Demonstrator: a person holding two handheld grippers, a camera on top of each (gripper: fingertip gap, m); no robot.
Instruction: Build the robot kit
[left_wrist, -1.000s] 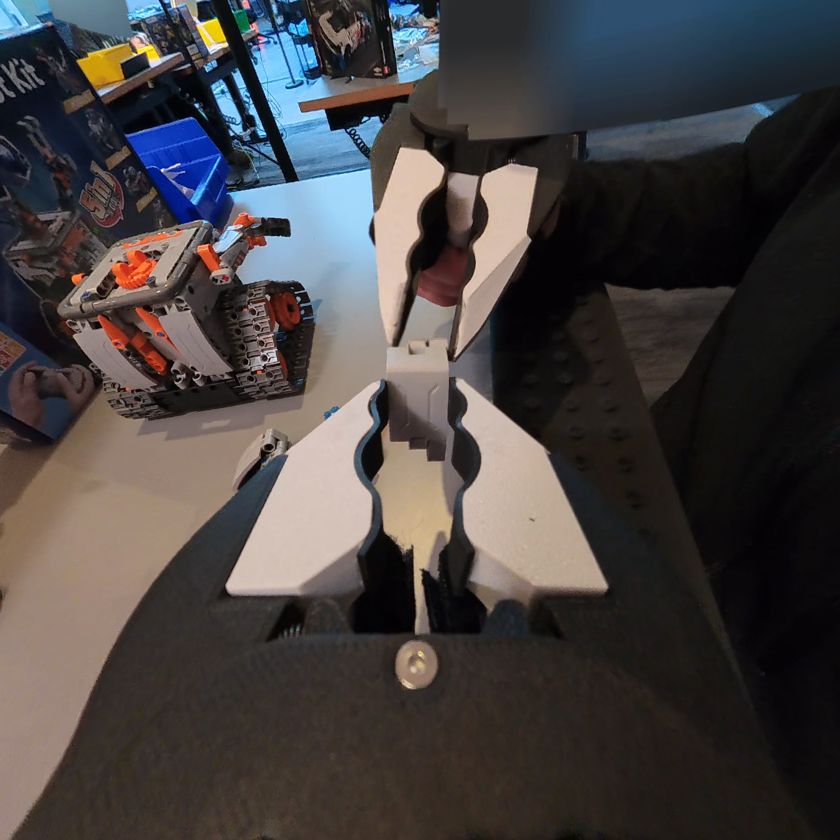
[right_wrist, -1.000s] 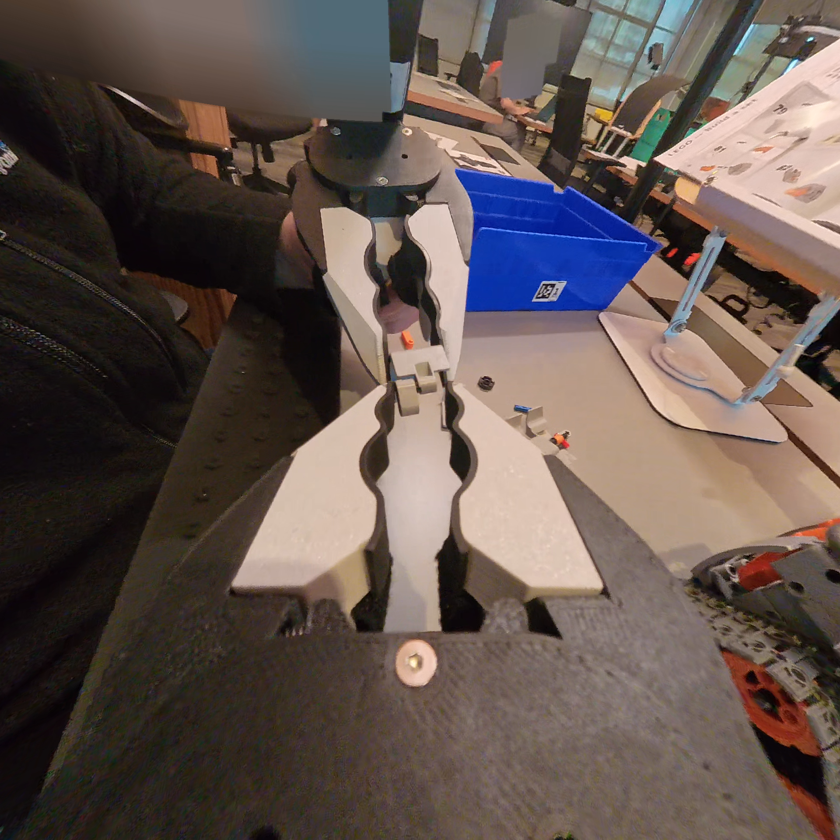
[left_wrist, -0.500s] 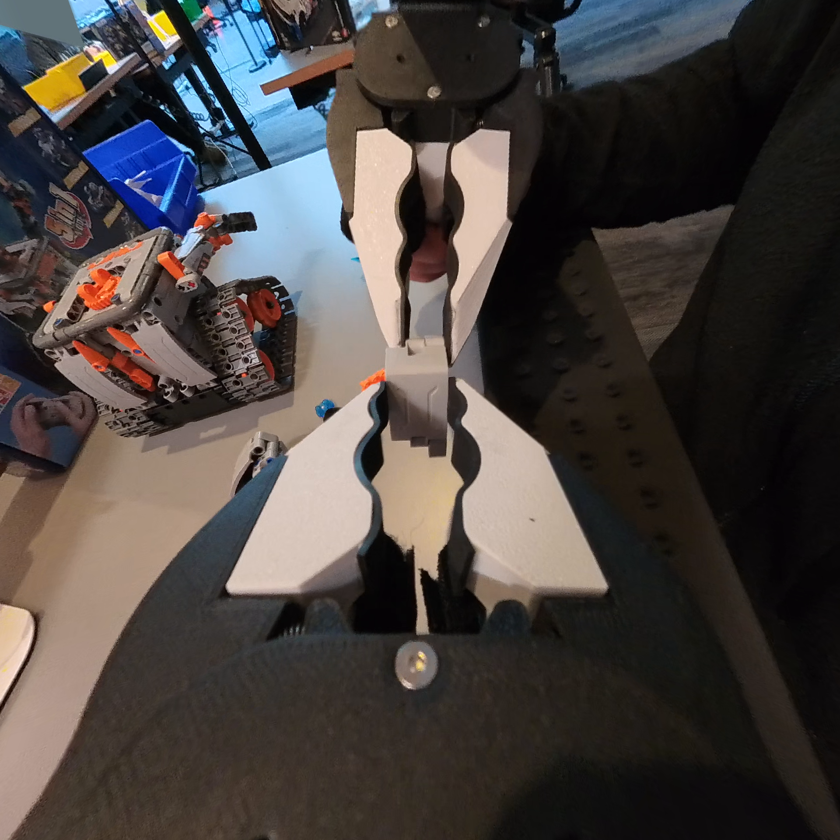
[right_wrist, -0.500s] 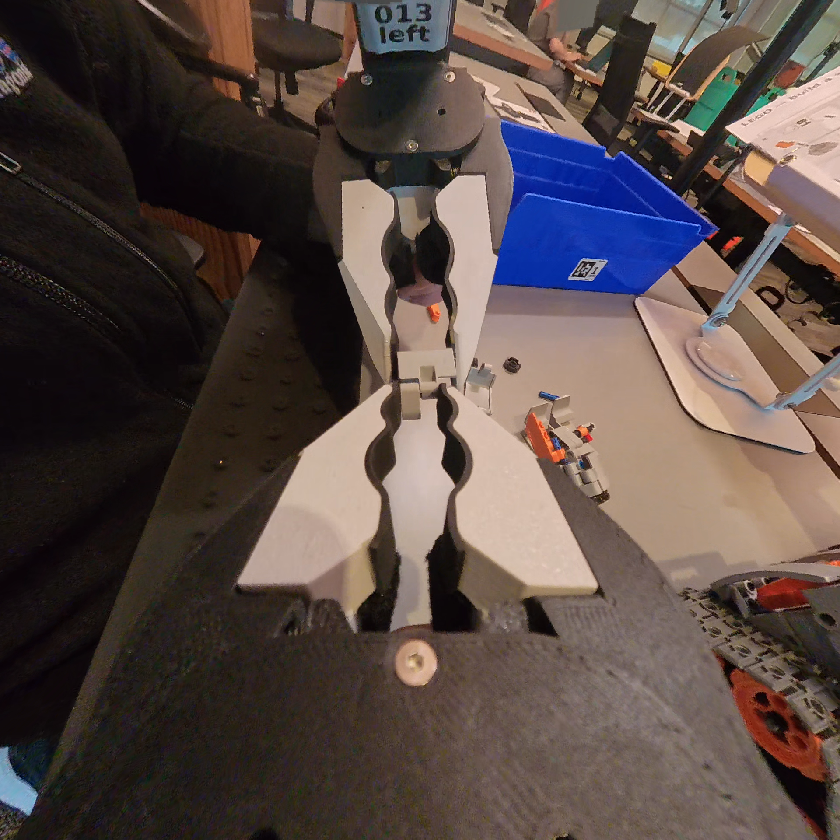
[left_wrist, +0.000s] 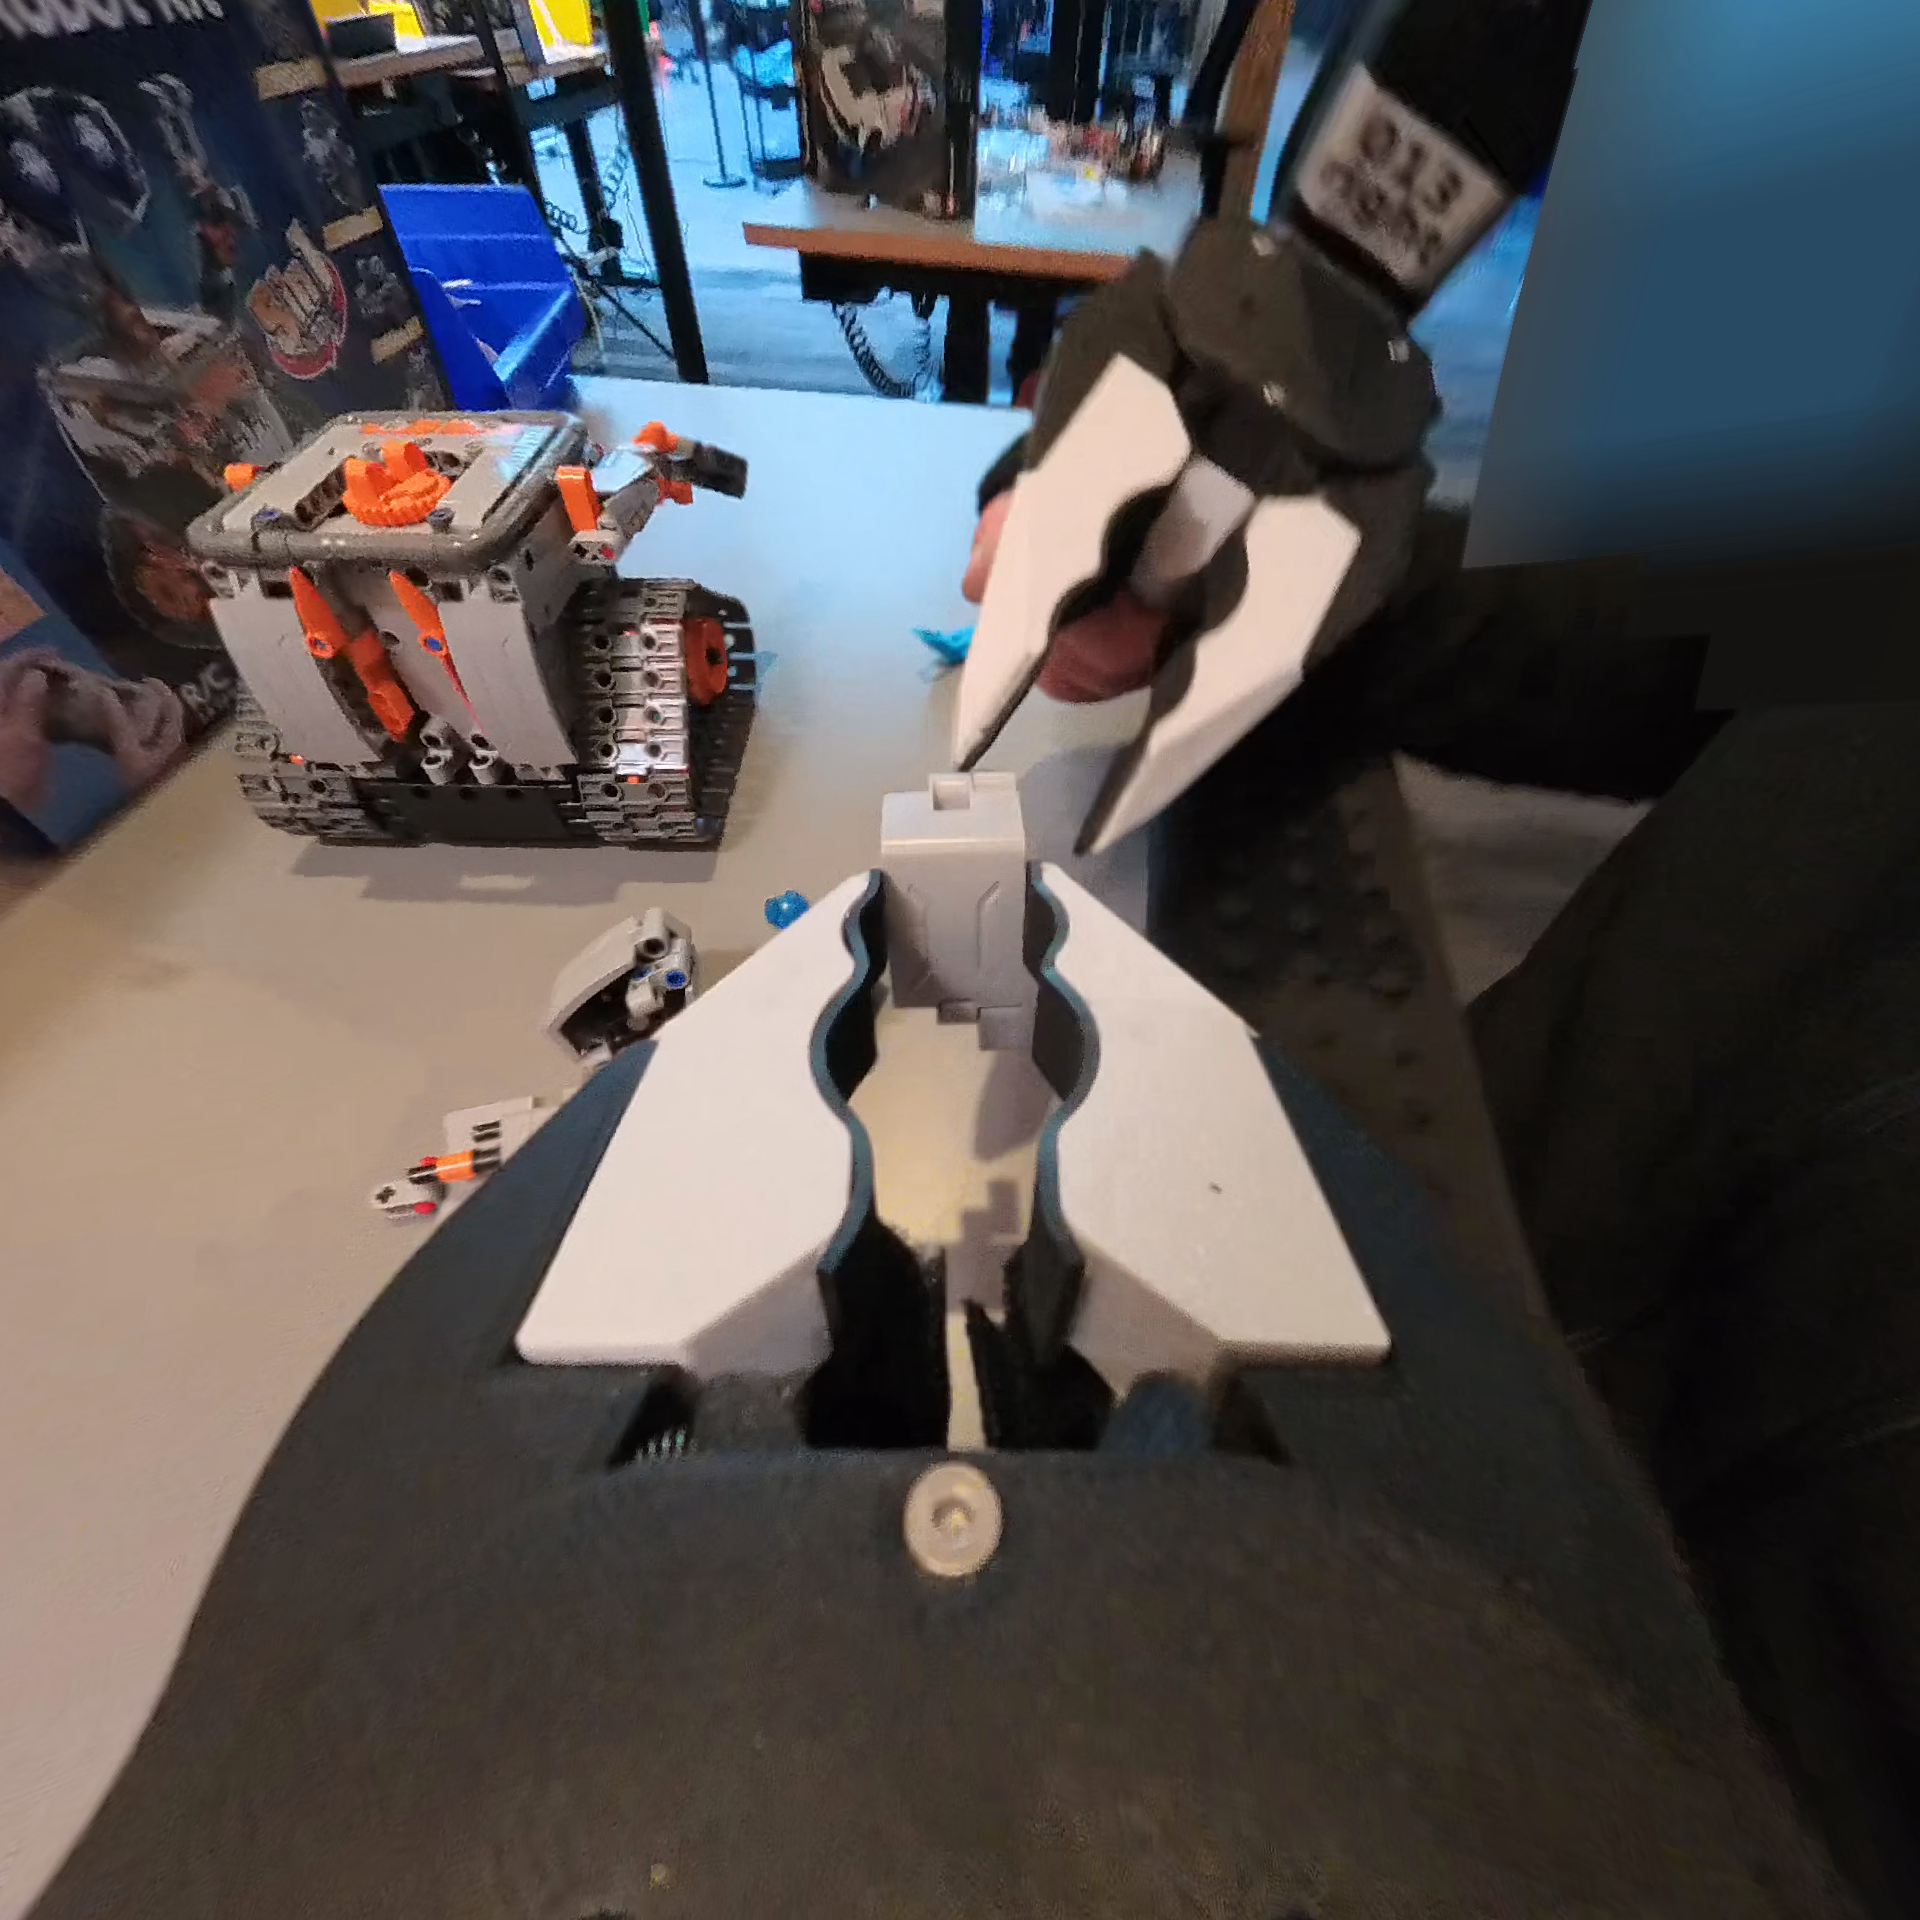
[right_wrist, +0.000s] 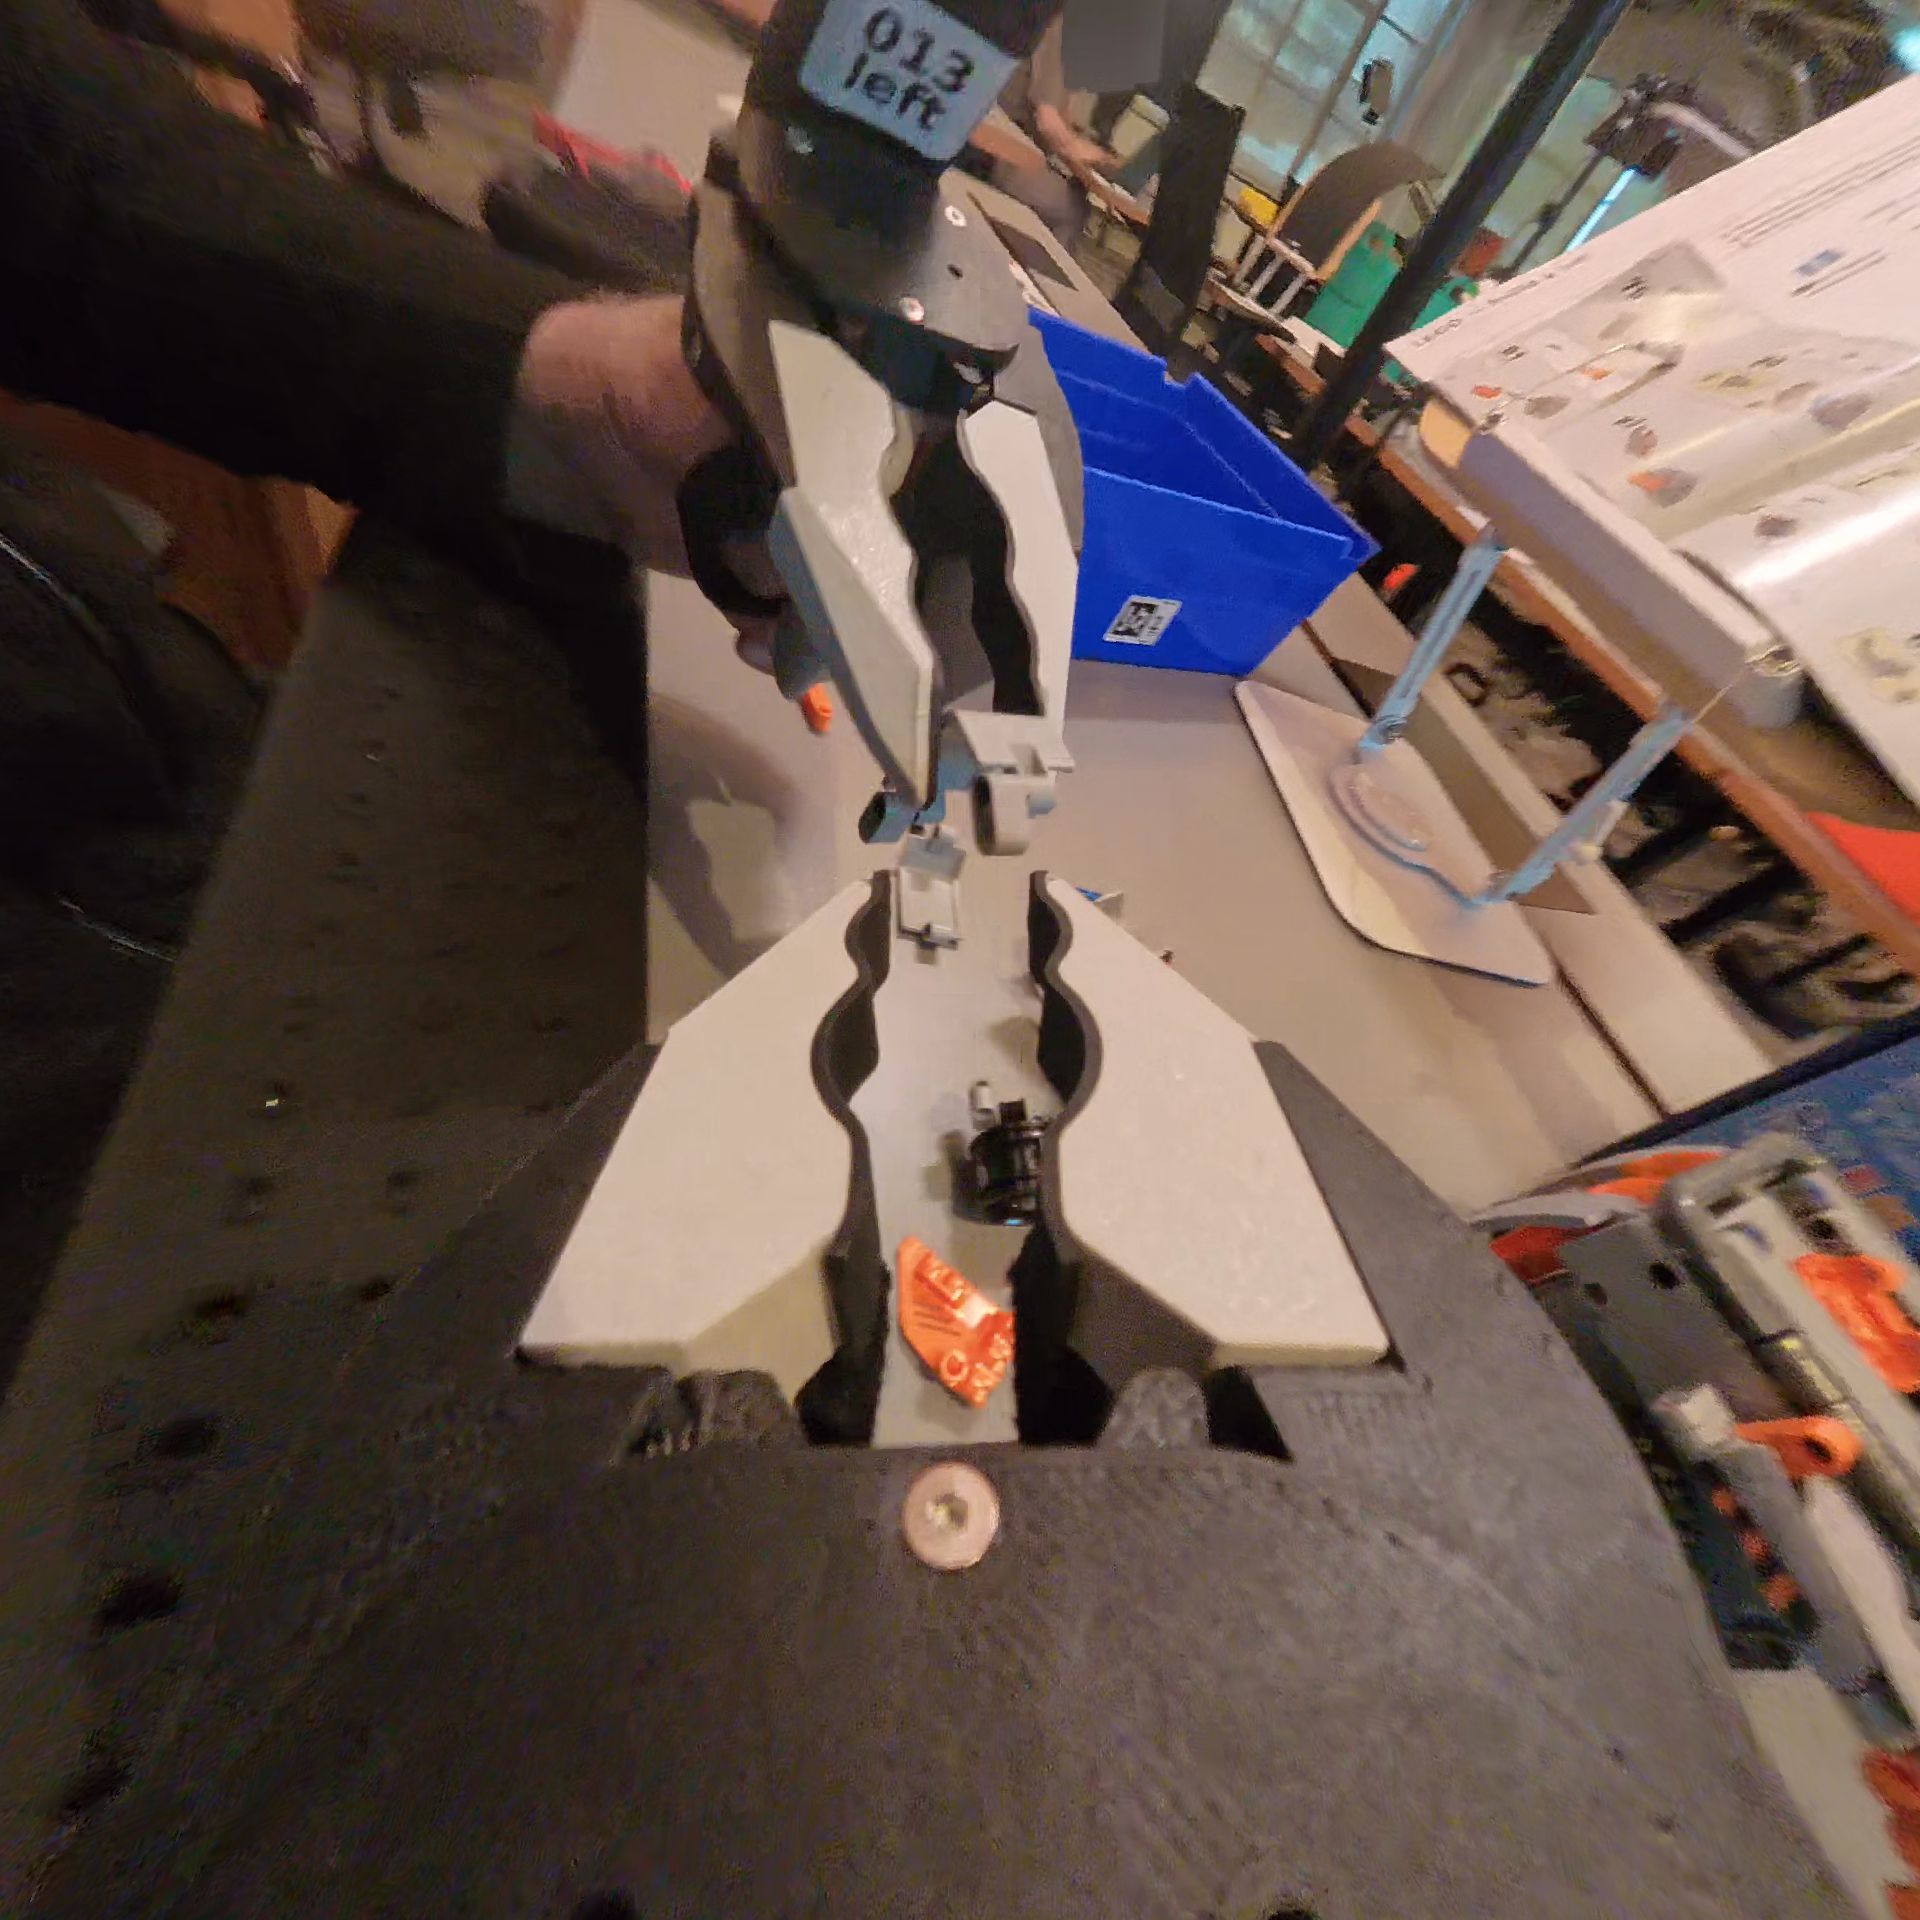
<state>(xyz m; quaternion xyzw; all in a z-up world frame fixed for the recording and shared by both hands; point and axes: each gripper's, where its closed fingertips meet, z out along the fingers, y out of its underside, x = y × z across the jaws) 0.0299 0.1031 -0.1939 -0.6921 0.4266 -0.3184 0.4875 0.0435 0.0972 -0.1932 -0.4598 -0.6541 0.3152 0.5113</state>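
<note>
My left gripper is shut on a grey brick piece and holds it above the table. It also shows in the right wrist view, tilted, with the same grey piece at its tips. My right gripper is open. In the left wrist view its jaws are spread, and one tip sits just above the piece's top. A small grey part shows by its left fingertip; I cannot tell if it rests on the table.
A tracked grey-and-orange brick robot stands at the left. Loose parts lie near it: a curved grey part and an orange-pinned piece. A blue bin, a booklet stand and a studded black mat surround the grippers. The tracked grey-and-orange brick robot is about 15 cm from both grippers' fingertips.
My right gripper has come off the grey piece, spread its jaws and tilted away. My left gripper keeps the piece and has turned toward the brick robot.
</note>
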